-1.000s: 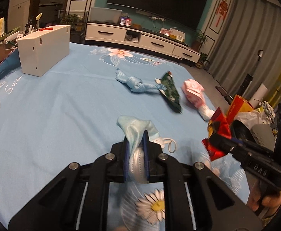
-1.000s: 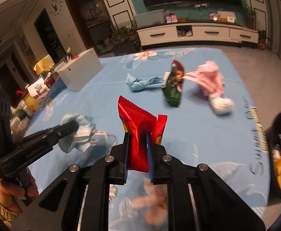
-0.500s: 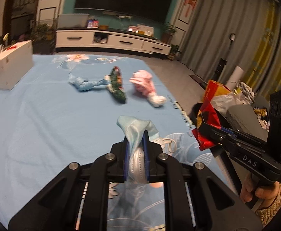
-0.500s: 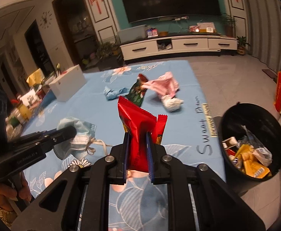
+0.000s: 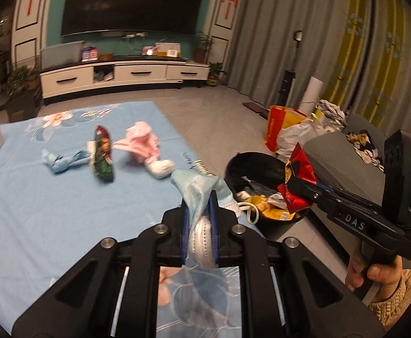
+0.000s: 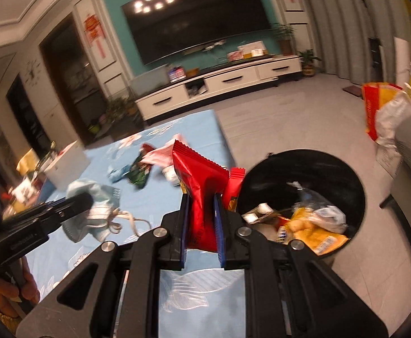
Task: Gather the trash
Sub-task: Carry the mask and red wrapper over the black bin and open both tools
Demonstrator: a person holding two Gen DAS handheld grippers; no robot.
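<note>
My left gripper (image 5: 200, 202) is shut on a light blue face mask (image 5: 198, 188), held above the blue cloth's right edge; it also shows in the right wrist view (image 6: 93, 197). My right gripper (image 6: 201, 200) is shut on a red snack wrapper (image 6: 202, 177), held beside the rim of the black trash bin (image 6: 346, 169). In the left wrist view the wrapper (image 5: 298, 174) hangs over the bin (image 5: 250, 163), which holds several wrappers. On the cloth lie a green snack bag (image 5: 102, 152), a blue crumpled cloth (image 5: 62, 160) and a pink crumpled piece (image 5: 140, 140).
The blue floral cloth (image 5: 36, 211) covers the table. A white box (image 6: 67, 160) stands at its far left. A red-yellow bag (image 5: 278, 121) and white bags sit on the floor beyond the bin. A grey seat (image 5: 335, 152) is at the right.
Both grippers have swung right toward the bin with their loads. The bin now sits close under the red wrapper and just right of the mask.
</note>
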